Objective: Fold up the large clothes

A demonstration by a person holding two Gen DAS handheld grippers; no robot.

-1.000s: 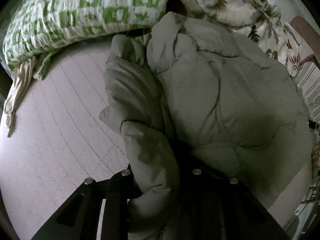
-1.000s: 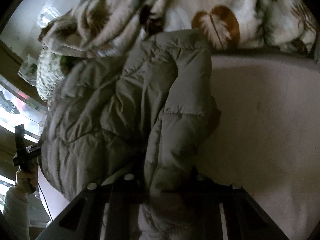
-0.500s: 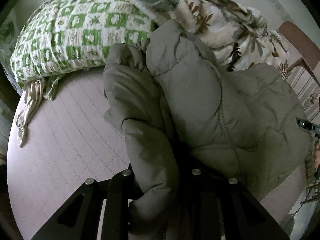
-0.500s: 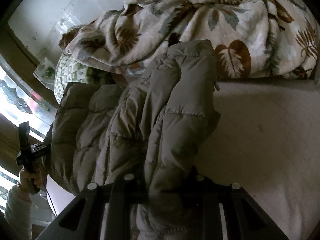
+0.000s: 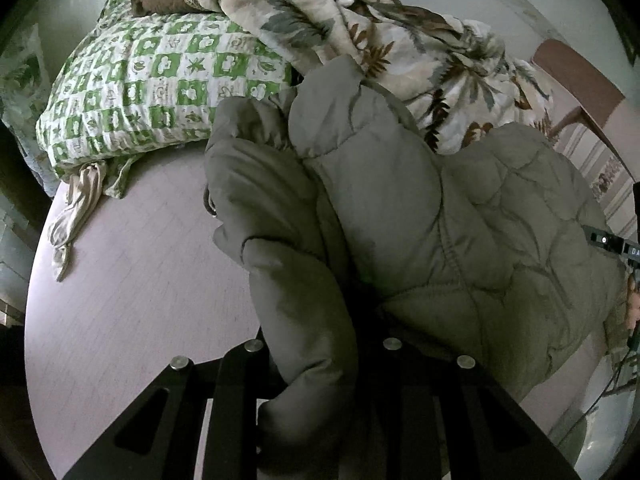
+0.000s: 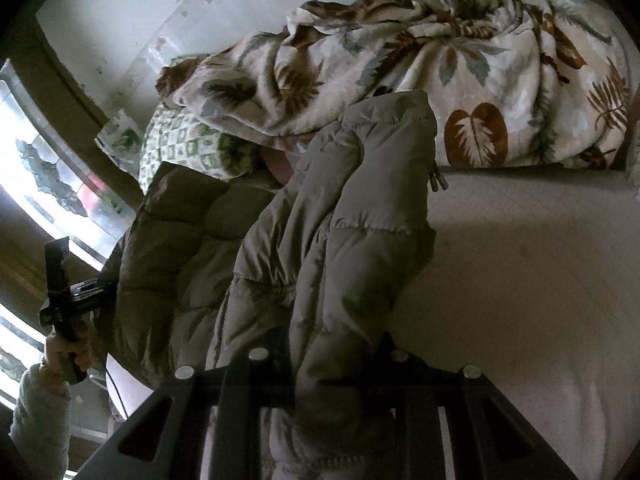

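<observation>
A grey-green quilted puffer jacket [image 5: 440,220] hangs lifted above the pale bed [image 5: 132,280], held up at two places. My left gripper [image 5: 320,364] is shut on a thick fold of it, with fabric bulging between the black fingers. My right gripper [image 6: 332,372] is shut on another bunched part of the jacket [image 6: 328,248], whose zipper pull [image 6: 438,182] dangles at the right edge. In the right wrist view the left gripper [image 6: 68,304] shows at far left, gripped by a hand [image 6: 66,350] in a pale sleeve.
A green-and-white checked pillow [image 5: 160,92] lies at the head of the bed. A leaf-print duvet [image 6: 420,92] is heaped along the far side. A brown chair [image 5: 576,80] stands at upper right. A window [image 6: 36,184] is at left.
Both grippers have risen with the jacket in them. More of the pillow, duvet and wall shows behind, and the jacket hangs longer and farther off the bed.
</observation>
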